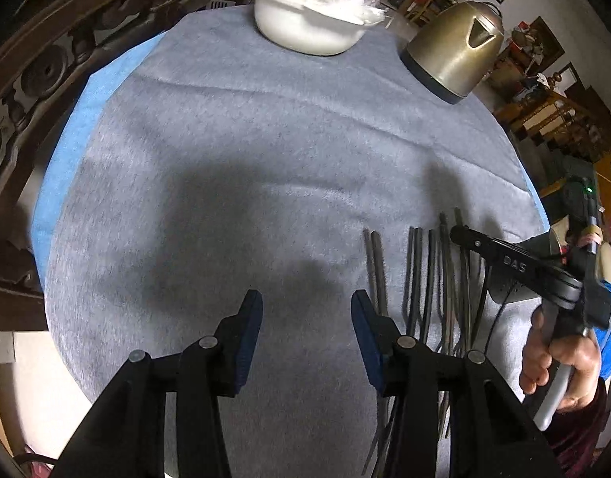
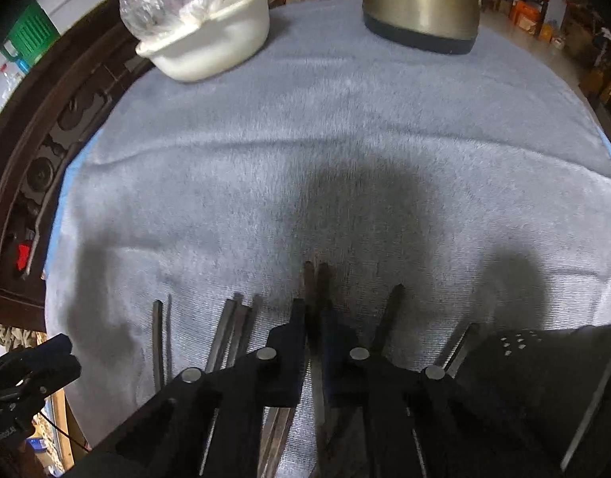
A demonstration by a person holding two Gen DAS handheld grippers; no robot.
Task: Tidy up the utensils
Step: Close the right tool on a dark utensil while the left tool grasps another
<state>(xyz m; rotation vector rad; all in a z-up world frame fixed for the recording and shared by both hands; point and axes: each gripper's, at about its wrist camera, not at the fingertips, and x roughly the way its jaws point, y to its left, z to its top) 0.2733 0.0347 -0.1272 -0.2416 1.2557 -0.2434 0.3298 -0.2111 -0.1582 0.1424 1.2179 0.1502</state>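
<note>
Utensils (image 1: 432, 279) lie in a parallel row on the grey cloth (image 1: 265, 139), lower right of the left wrist view, where the left gripper (image 1: 307, 336) hangs spread wide over bare cloth. Only the right wrist view shows the right gripper (image 2: 315, 332) closed narrow around a dark utensil handle (image 2: 314, 283), with a perforated black spatula (image 2: 544, 362) lower right. White bowl (image 2: 213, 44) and kettle (image 2: 420, 0) stand along the top edge.

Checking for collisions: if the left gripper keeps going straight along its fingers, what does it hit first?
Probably nothing but bare grey cloth. The open left gripper points past the chopsticks on its right; the white bowl stands far ahead, depth unclear.
</note>
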